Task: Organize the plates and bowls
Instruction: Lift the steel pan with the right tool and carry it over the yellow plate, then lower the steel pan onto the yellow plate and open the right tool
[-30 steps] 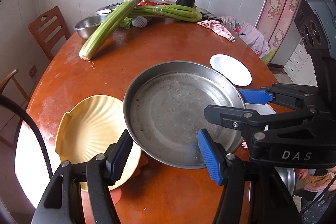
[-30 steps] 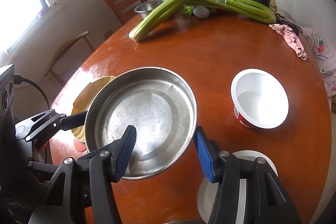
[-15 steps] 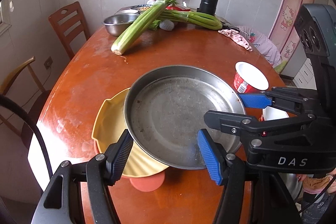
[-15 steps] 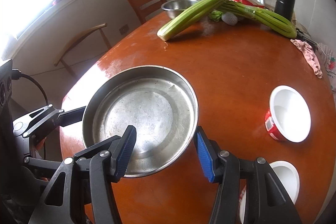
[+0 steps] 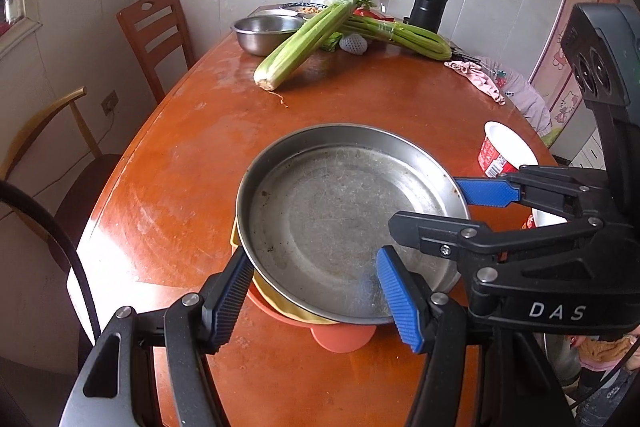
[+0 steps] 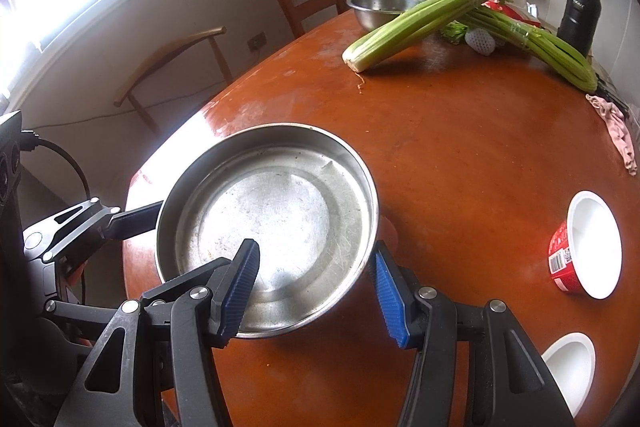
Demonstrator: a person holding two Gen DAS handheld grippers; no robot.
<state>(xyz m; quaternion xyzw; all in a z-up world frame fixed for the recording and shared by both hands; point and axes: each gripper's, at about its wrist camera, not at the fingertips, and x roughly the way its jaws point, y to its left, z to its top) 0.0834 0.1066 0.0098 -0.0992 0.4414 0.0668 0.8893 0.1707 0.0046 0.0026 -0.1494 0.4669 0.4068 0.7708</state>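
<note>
The left tongs [image 5: 316,301] are clamped on the near rim of the steel pan [image 5: 344,223], one ribbed blue pad inside the rim and one outside. The right tongs [image 6: 314,281] grip the same pan [image 6: 264,227] at its opposite edge, pads likewise astride the thin wall. The pan is round, shallow and flat-bottomed, its dull metal scuffed and scratched. It sits over a yellow plate [image 5: 276,301], of which only a scalloped sliver shows beneath, and under that an orange plate [image 5: 344,337] pokes out. This stack lies near the left edge of the counter [image 5: 192,187], a glossy reddish-brown oval with worn pale patches. Beyond the pan the wood is bare up to the celery bunches [image 5: 308,39]. To the right stand a red cup [image 6: 584,247] with white inside and a white bowl [image 6: 568,367], well apart from the pan.
</note>
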